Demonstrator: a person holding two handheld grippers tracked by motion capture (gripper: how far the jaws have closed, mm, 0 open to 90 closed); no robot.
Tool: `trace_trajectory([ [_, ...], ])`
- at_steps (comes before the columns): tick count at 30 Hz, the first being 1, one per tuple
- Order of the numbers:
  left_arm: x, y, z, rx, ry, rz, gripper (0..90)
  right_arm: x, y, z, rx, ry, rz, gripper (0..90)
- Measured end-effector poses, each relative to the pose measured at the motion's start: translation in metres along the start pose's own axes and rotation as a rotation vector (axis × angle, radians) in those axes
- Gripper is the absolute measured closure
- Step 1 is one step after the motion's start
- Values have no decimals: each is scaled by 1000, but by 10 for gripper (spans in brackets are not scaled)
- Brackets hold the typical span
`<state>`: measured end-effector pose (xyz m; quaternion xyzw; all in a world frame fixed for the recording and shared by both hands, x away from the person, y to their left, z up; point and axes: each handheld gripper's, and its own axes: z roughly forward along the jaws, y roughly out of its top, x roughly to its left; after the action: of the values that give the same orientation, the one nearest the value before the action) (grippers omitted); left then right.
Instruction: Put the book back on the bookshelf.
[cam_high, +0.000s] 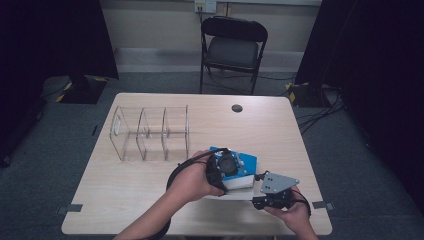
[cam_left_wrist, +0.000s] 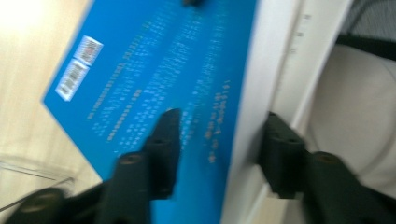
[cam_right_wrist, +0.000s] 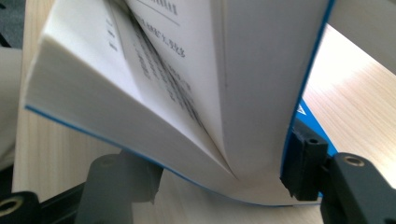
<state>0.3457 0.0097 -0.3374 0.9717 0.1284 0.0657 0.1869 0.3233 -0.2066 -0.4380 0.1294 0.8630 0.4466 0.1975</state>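
Note:
A thick book with a blue cover (cam_high: 244, 163) lies at the table's front right, its white pages (cam_high: 240, 183) facing the person. My left gripper (cam_high: 223, 172) hangs over it from above. In the left gripper view one jaw hovers over the blue cover (cam_left_wrist: 140, 74) and the other stands beyond the white page edge (cam_left_wrist: 266, 70); my left gripper (cam_left_wrist: 219, 135) looks open around that edge. My right gripper (cam_high: 256, 192) comes in from the right at table height. Its jaws (cam_right_wrist: 210, 179) clamp the book's corner, one under the fanned pages (cam_right_wrist: 154, 93), one against the blue cover.
A clear plastic organiser (cam_high: 150, 132) with three compartments stands at the table's left middle. A small round hole (cam_high: 237, 108) sits in the table (cam_high: 280, 135) near the far edge. A folding chair (cam_high: 232, 47) stands behind it.

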Motion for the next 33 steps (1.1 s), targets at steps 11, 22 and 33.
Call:
trace_trajectory([
  [11,5,-32,-37,-190,70,-99,380,2,-1,-1,-25,-3,58,431],
  [22,21,-120,-20,-124,41,-206,314,-2,-4,-6,-42,-8,98,431],
  [33,27,-130,30,-162,42,-266,380,-5,-2,-7,-40,-2,116,431],
])
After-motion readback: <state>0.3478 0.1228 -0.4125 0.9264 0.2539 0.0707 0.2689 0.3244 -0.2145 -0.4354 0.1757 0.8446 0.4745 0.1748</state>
